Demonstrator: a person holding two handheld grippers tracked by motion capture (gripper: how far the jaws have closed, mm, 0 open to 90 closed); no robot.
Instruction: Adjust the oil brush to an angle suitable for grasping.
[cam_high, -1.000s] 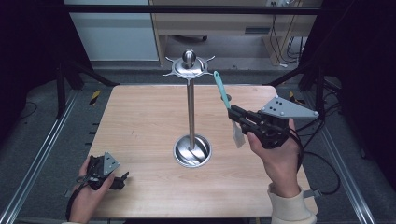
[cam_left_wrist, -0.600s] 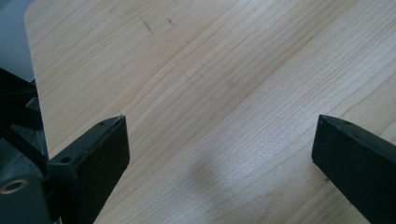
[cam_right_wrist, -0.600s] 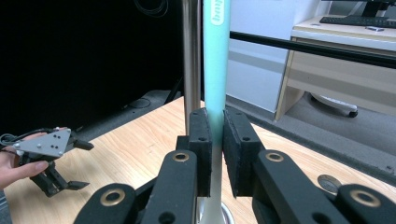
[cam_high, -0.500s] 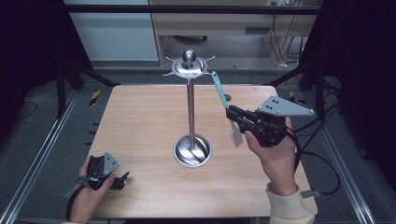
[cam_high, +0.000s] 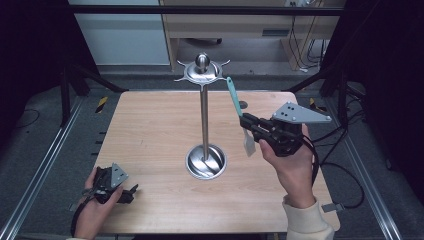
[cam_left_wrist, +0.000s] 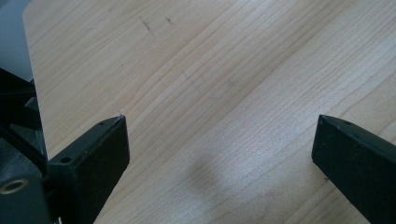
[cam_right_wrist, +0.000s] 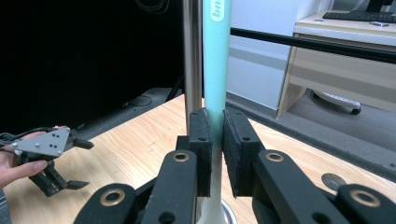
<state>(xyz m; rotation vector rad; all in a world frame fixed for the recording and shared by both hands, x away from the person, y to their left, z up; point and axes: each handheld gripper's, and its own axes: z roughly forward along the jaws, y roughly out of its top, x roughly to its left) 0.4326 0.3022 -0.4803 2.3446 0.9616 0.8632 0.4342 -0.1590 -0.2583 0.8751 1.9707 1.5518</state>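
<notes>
The right gripper is seen clamped on a teal-handled spatula, held upright above the bench just beside the steel stand. The spatula is judged light and stiff in the handle, perhaps smooth enough to slip or swing; it is gripped low on the handle, near its pale blade. The stand's pole is close behind the handle and is likely to be knocked; its hooked top disc lies above. The left gripper is rested at the bench's near corner, jaws wide apart and empty.
</notes>
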